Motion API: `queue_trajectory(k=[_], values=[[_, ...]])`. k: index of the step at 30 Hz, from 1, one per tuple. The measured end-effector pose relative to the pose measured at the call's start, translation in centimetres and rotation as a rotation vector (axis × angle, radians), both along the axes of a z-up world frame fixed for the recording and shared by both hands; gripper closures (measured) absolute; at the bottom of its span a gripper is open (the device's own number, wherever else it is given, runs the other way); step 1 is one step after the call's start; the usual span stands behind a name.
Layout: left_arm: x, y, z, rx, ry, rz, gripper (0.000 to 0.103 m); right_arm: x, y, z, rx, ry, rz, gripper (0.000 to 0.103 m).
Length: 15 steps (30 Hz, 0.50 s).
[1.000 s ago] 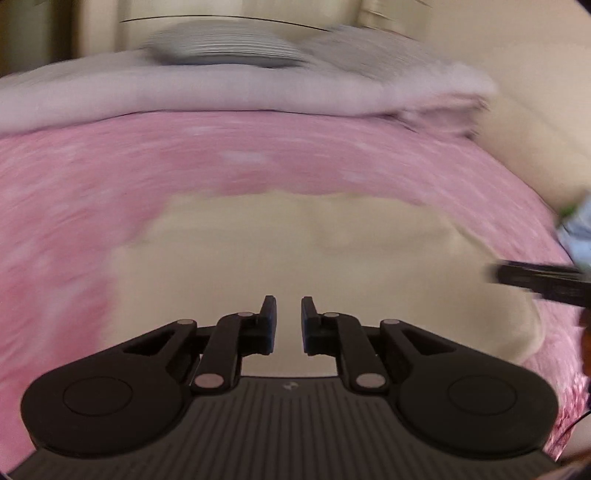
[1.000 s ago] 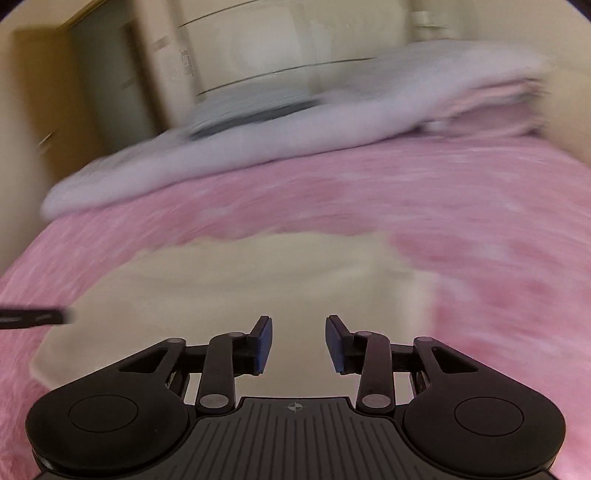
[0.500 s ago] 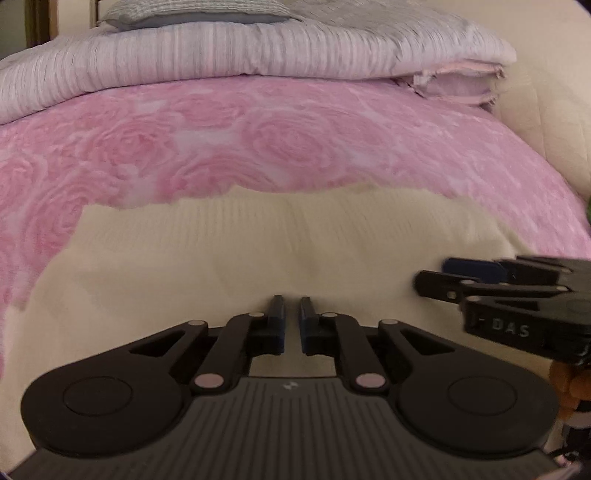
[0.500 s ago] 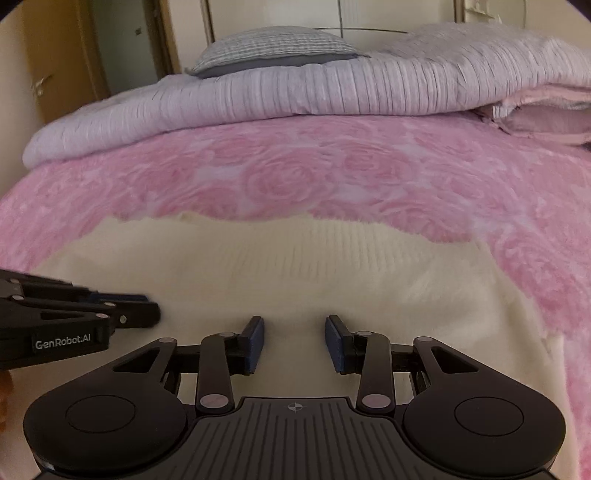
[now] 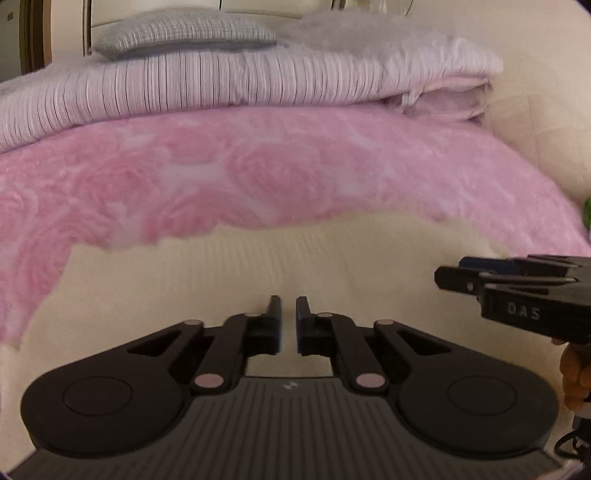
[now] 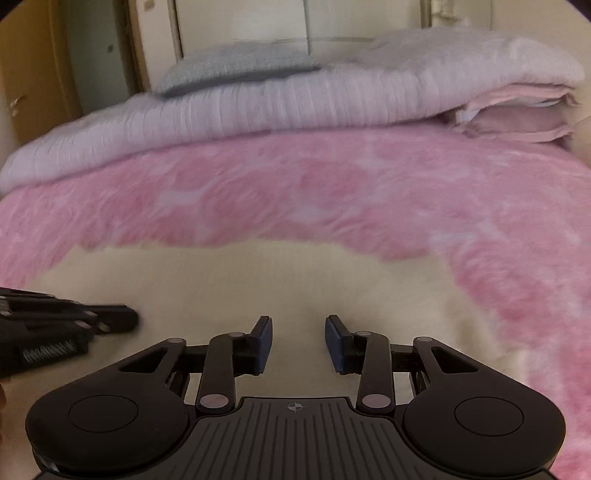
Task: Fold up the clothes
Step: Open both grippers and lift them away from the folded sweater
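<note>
A: Cream knit fabric: where does the garment lie?

B: It lies flat on the pink rose-patterned blanket that covers the bed. Its far edge runs across the middle of both wrist views. Both grippers are over it, side by side.

A: State of the left gripper?

B: Its jaws stand with a narrow gap between them. No cloth is between the fingers. In the right wrist view it enters from the left edge, just above the cream fabric; contact cannot be confirmed.

A: State of the right gripper?

B: Released. Its jaws stand clearly apart, wider than the left pair, and the blue pads face each other with only cream fabric visible between and beyond them. In the left wrist view it enters from the right edge.

A: Items beyond the garment?

B: A striped lilac duvet is bunched along the far side of the bed. A grey checked pillow rests on top of it. At far right, folded pink bedding sits under the duvet end.
</note>
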State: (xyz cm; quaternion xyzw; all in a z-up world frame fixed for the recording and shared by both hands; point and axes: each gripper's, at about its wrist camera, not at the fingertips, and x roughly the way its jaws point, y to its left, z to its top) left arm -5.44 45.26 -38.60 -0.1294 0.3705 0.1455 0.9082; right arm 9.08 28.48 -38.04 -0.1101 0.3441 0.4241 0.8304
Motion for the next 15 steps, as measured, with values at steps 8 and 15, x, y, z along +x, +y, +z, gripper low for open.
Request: queue_trajectory(k=[8, 15], values=[[-3.4, 1.9, 1.1, 0.121, 0.026, 0.124, 0.1, 1.0, -3.2, 0.4, 0.009, -0.032, -0.059, 0.067], [-8.4, 3.2, 0.2, 0.118, 0.057, 0.209, 0.098, -1.3, -7.9, 0.1, -0.04, -0.088, -0.048, 0.067]])
